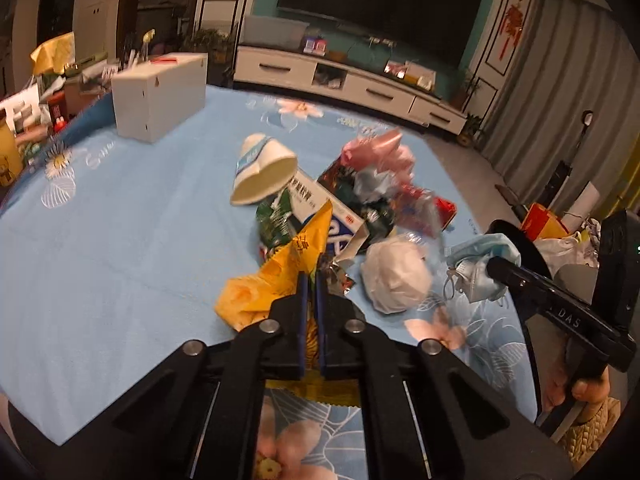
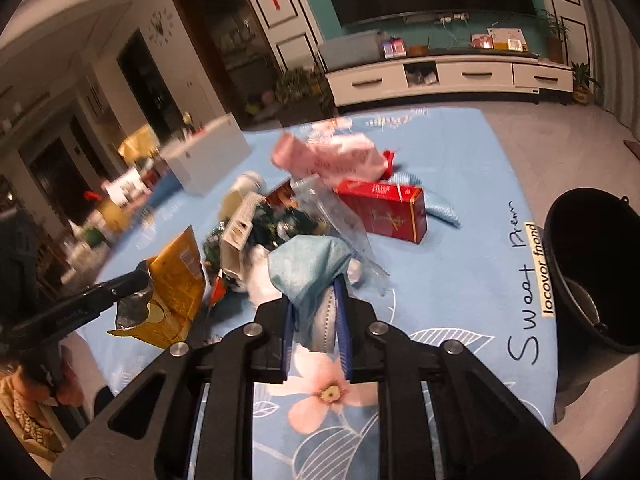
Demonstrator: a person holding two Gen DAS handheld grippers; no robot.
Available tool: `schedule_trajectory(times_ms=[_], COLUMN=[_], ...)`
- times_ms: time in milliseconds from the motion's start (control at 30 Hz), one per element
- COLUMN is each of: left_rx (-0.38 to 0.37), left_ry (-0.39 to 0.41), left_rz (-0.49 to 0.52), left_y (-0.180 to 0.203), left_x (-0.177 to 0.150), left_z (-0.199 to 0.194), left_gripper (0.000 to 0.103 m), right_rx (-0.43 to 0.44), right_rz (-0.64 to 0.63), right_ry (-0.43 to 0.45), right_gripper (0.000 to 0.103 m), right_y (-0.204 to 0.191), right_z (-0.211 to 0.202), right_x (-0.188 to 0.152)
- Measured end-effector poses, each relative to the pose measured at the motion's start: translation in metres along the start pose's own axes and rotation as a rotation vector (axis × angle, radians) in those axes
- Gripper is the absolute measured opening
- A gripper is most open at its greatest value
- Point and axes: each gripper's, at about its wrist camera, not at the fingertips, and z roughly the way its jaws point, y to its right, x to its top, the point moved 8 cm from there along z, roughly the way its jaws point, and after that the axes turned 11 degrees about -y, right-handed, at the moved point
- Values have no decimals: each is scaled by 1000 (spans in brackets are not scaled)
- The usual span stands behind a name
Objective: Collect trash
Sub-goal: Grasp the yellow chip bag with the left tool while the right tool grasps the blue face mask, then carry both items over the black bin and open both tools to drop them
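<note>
We have the left gripper (image 1: 311, 280) clamped on the yellow snack wrapper (image 1: 276, 280), its blue pads (image 1: 302, 300) nearly together with the foil between them. Our right gripper (image 2: 316, 292) pinches the blue face mask (image 2: 310, 268), jaws narrow around its bunched cloth. Just beyond lies the trash pile on the blue floral tablecloth (image 1: 120, 240): a crumpled white tissue (image 1: 396, 276), a tipped paper cup (image 1: 262, 168), a pink bag (image 2: 332, 156) and a red carton (image 2: 384, 210), though blur makes the middle pieces hard to name. A black bucket (image 2: 560, 220) stands by the table's right edge.
</note>
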Motion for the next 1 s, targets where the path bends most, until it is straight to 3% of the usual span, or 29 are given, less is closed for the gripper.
schedule_trajectory(times_ms=[200, 367, 667, 867, 1000], left_rx=[-42, -111, -333, -434, -485], left_ry=[55, 71, 24, -18, -91], left_rz=[12, 77, 276, 388, 416], left_y=[14, 50, 186, 277, 326], left_x=[10, 25, 64, 73, 74], left_z=[-31, -38, -4, 36, 78], left_gripper=[5, 5, 5, 5, 5], right_rx=[27, -14, -176, -223, -243], right_rz=[31, 95, 329, 428, 481], right_ry=[81, 158, 291, 308, 307], right_gripper=[19, 19, 19, 19, 20], right_y=[5, 35, 147, 198, 225], right_z=[-33, -63, -124, -125, -117], right_x=[4, 8, -6, -19, -24])
